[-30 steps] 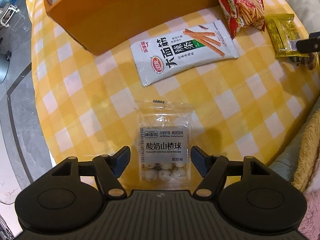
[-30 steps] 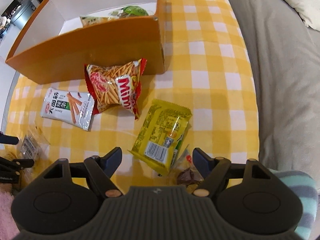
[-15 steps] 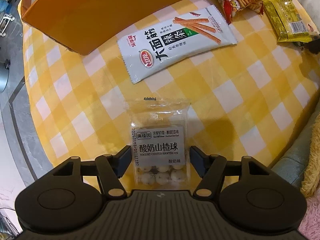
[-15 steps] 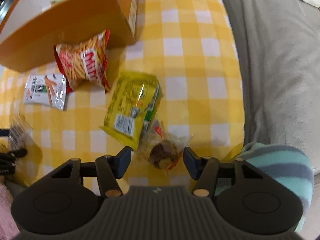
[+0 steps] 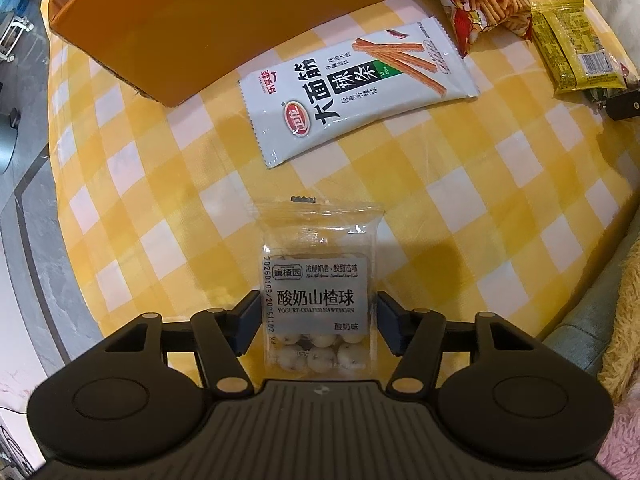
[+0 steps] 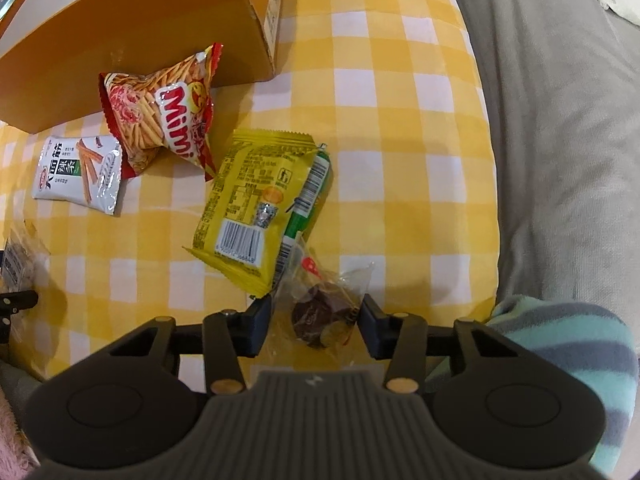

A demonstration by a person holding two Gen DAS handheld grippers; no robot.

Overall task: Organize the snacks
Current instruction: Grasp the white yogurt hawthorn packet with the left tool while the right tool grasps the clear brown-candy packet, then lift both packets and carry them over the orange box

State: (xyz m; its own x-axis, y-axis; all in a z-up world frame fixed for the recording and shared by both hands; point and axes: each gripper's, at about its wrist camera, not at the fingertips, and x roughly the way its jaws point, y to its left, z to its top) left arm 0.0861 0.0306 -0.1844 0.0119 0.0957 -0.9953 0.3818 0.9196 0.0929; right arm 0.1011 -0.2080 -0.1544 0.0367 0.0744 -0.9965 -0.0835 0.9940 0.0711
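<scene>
In the left wrist view a clear packet of yogurt-coated hawthorn balls (image 5: 316, 272) lies flat on the yellow checked tablecloth (image 5: 480, 200). My left gripper (image 5: 319, 312) points down over it. Its jaws are closing, and the pads stand at the packet's two side edges without squeezing it. In the right wrist view a dark brown snack in a clear wrapper (image 6: 320, 312) lies between the fingers of my right gripper (image 6: 316, 320). Those jaws are closing too, with the pads close beside the crinkled wrapper. An orange cardboard box (image 6: 140, 40) stands at the back.
A white spicy-strip packet (image 5: 360, 84), a red Mimi packet (image 6: 160, 120) and a yellow packet (image 6: 252, 200) lying on a green one (image 6: 316, 184) sit between the grippers and the box. A grey sofa (image 6: 560, 120) borders the table's right side, and the floor (image 5: 24, 200) lies to the left.
Both pairs of jaws have narrowed. My right gripper came down and slid over the clear-wrapped dark snack, which now sits between its fingers. The left gripper kept its place over the hawthorn packet.
</scene>
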